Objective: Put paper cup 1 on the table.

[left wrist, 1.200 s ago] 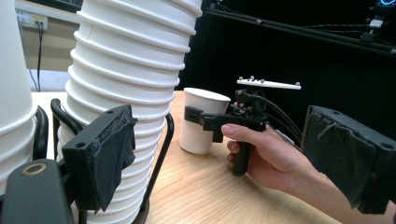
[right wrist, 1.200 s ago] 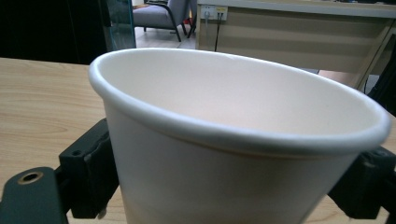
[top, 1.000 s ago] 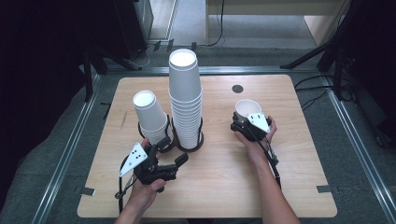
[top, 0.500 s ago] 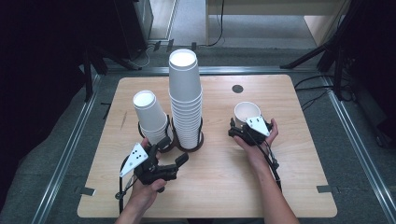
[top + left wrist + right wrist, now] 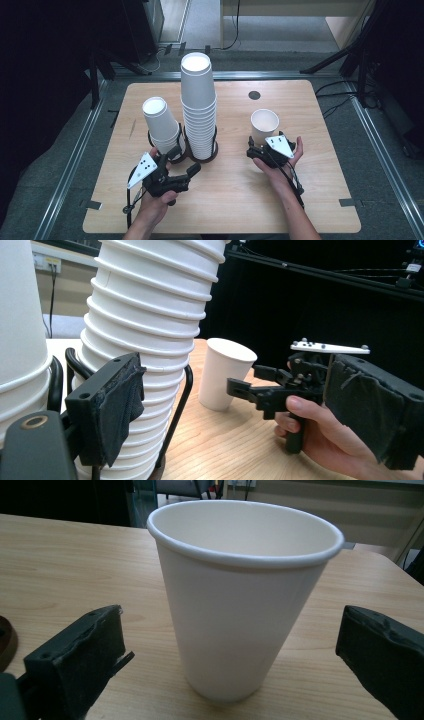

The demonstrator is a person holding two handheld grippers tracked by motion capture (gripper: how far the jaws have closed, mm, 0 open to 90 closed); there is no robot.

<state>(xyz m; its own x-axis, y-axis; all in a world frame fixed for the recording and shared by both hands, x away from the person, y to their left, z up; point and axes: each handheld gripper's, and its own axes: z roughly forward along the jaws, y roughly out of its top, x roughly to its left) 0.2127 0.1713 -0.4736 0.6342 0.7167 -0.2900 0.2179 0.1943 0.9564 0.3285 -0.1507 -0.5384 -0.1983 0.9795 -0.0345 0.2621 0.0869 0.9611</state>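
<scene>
A single white paper cup [image 5: 264, 125] stands upright, mouth up, on the wooden table right of centre. My right gripper [image 5: 260, 146] sits just behind it on the near side, open. Its jaws flank the cup [image 5: 240, 595] with a clear gap on each side. My left gripper [image 5: 185, 161] rests open at the front left, nothing between its jaws. A tall stack of upside-down white cups [image 5: 199, 110] rises just beyond it, and a shorter stack [image 5: 160, 125] stands to its left. In the left gripper view the tall stack [image 5: 150, 340] stands beside one jaw, with the single cup [image 5: 222, 372] and the right gripper [image 5: 252, 380] farther off.
Both stacks stand in black wire ring holders [image 5: 216, 145] at the table's middle. A small black round mark [image 5: 254, 95] lies at the far side of the table [image 5: 310, 200]. Metal rails and cables run along the floor around it.
My right gripper has let go of the single cup and drawn back toward the person; the cup stays standing. The left gripper has not moved.
</scene>
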